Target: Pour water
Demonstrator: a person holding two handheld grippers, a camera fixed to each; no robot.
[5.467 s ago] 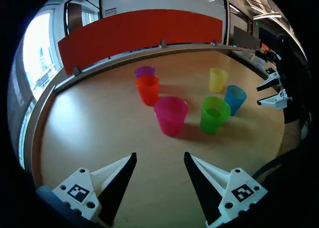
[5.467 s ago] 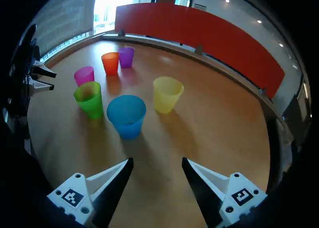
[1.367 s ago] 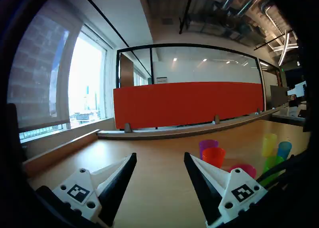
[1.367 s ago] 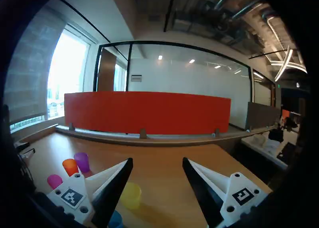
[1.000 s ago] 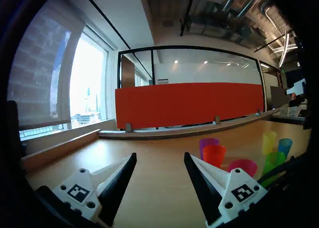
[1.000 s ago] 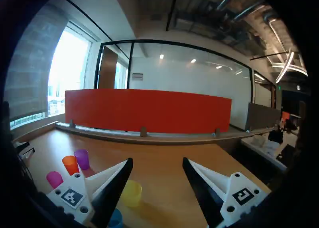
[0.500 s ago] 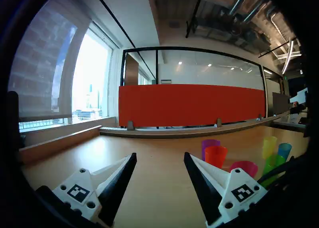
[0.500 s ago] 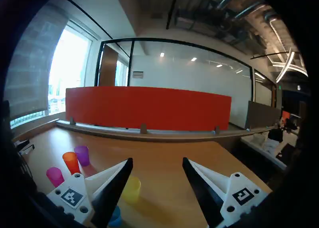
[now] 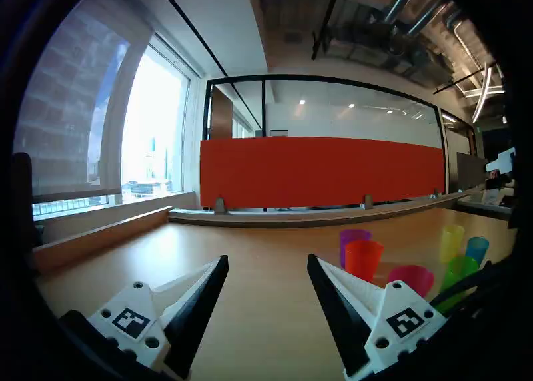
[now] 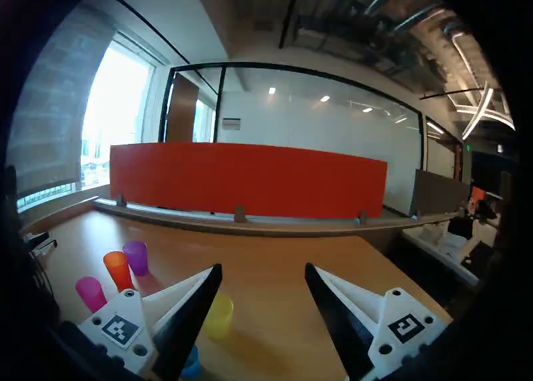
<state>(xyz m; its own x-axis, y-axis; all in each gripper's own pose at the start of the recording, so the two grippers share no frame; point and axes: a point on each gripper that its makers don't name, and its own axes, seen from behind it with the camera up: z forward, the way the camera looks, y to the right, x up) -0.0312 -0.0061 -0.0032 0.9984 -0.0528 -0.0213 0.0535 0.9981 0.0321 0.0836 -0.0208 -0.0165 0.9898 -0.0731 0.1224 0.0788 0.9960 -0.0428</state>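
Left gripper [image 9: 266, 258] jaws spread wide; right gripper [image 10: 262, 266] same, both low over the wooden table [image 9: 266, 238]. Left gripper view: cups ahead-right, apart from the fingers: purple cup [image 9: 353, 237] just behind orange cup [image 9: 364, 259], pink cup [image 9: 411, 278], green cup [image 9: 458, 271], then yellow cup [image 9: 451, 242] w/ blue cup [image 9: 476, 249]. Red partition [image 9: 320, 171] along far edge.
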